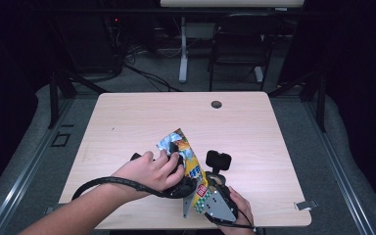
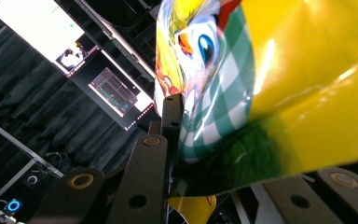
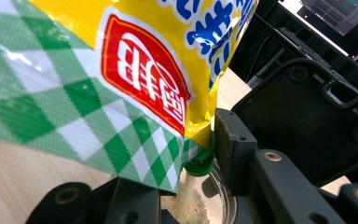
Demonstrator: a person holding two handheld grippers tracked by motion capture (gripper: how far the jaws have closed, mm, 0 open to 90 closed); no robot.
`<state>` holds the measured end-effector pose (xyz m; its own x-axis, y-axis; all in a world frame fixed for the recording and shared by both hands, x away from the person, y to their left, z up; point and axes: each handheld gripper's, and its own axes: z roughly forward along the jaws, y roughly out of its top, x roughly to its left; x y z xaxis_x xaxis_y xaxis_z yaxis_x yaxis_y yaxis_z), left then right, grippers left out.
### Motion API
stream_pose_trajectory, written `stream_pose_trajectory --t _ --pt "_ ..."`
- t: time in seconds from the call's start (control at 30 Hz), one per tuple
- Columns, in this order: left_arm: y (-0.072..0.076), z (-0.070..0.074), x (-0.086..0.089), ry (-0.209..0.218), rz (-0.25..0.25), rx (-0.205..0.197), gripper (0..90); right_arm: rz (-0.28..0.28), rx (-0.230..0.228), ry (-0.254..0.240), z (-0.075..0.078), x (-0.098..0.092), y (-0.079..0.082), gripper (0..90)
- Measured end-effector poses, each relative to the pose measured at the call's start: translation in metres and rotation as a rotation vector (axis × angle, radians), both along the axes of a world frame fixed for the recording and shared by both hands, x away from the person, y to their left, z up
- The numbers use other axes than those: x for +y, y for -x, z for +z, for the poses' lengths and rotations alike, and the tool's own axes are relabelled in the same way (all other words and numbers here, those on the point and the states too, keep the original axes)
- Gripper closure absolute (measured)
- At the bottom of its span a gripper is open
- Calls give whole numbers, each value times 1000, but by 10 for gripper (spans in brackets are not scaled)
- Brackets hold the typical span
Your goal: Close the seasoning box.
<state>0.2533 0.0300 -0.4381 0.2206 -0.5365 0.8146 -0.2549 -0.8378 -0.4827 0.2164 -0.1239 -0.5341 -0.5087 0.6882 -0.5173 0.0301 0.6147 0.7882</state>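
Surface: pale wooden table (image 1: 127, 122), dark room behind.
Bag: yellow snack bag (image 1: 188, 156), raised over table's near middle, tilted.
Contents: pale powder pouring into glass container (image 3: 223, 200).
Left gripper (image 1: 176, 164): clamped on bag's upper part.
Right gripper (image 1: 210, 188): clamped on bag's lower corner.

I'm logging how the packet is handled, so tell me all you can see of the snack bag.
The snack bag is glossy yellow foil with green-white checks, a red logo, blue lettering and a cartoon face. It is crumpled and tilted above the wooden table, clamped between the left gripper and right gripper, with pale powder beneath its green spout.
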Motion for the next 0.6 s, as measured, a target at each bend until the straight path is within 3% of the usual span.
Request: stream_pose_trajectory --t 0.03,0.1,0.13,0.27,0.37,0.43,0.6 --pt "1 1 -1 -18 4 -8 798 0 1 -3 0 0 0 712" --pt "0 0 0 6 -4 3 798 0 0 -4 0 0 0 712" --pt "1 1 -1 -19 6 -8 798 1 1 -3 0 0 0 712" --pt "0 0 0 3 0 2 798 0 2 -5 0 0 0 712" --pt "1 1 -1 -14 4 -5 798 0 2 -6 0 0 0 712" --pt "-1 -1 0 18 -10 8 798 0 1 -1 0 0 0 712" --pt "-1 -1 0 18 -7 9 798 0 1 -1 0 0 0 712"
